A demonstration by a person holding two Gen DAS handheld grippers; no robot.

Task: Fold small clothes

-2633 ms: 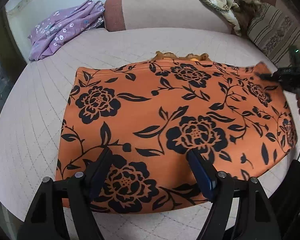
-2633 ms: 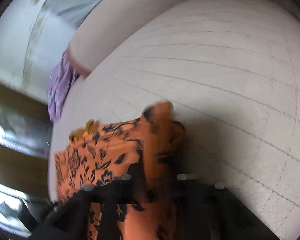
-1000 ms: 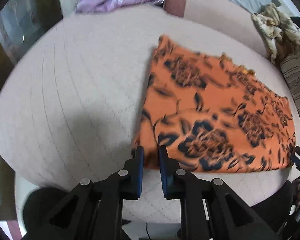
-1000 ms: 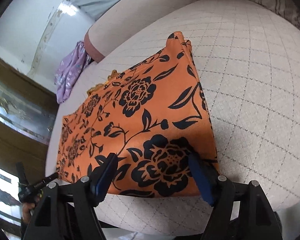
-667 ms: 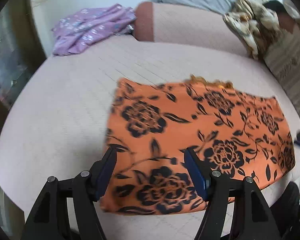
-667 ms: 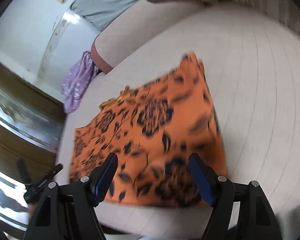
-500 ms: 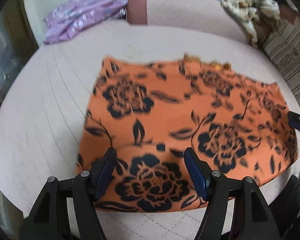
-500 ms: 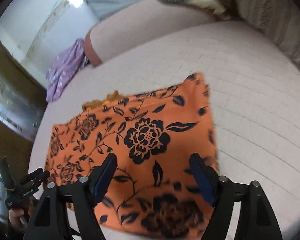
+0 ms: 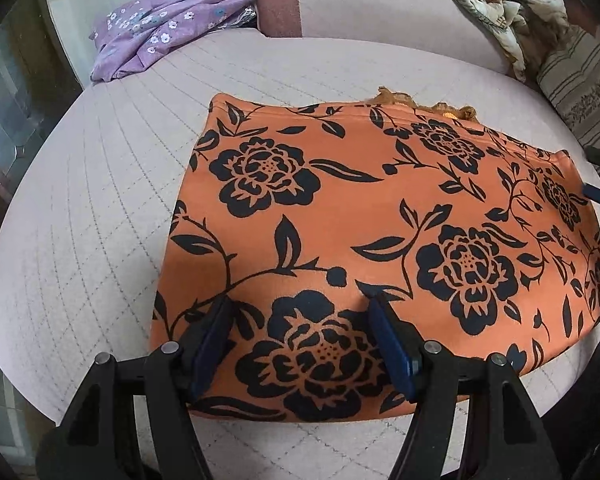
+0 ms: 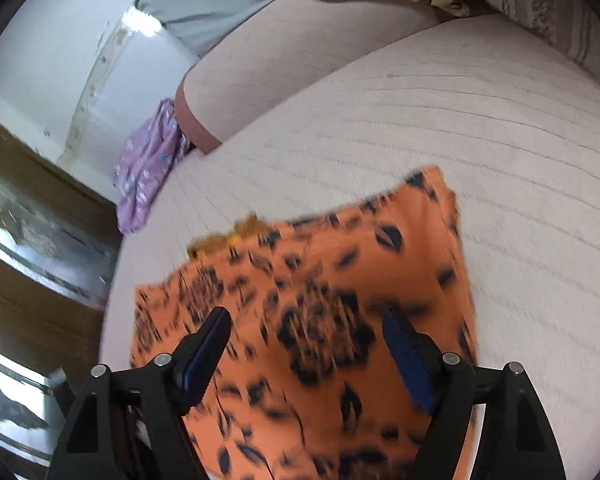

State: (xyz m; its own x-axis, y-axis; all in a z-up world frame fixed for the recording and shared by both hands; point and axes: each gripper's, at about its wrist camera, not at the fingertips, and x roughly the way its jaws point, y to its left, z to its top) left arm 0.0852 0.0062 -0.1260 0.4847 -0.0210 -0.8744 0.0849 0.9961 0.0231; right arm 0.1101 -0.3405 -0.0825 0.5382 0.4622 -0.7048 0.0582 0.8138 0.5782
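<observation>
One orange garment (image 9: 380, 216) with a black flower print lies flat on the quilted pale cushion (image 9: 100, 200), folded into a rough rectangle. In the left wrist view its long axis runs left to right across the cushion, with the near edge close to the cushion's front rim and a strip of tan trim (image 9: 424, 100) peeking out along the far edge, towards the backrest (image 9: 380, 4). It is the only piece laid out on the seat.

Two other cloth items sit apart from it: one purple flowered garment (image 9: 168, 28) at the far left corner beside the backrest, and one cream patterned cloth (image 9: 496, 4) bunched at the far right. One striped cushion (image 9: 580, 84) stands at the right.

The left gripper (image 9: 300, 336) points steeply down at the near left part of the orange garment, its jaws having just opened; they stand wide, the blue pads above the fabric with nothing pinched between them.

The right gripper (image 10: 306, 346) slants down over the garment's right end; this view is blurred. Its jaws are also spread wide and hold nothing. Its tips show at the right edge of the left wrist view, just beside the garment's right edge.
</observation>
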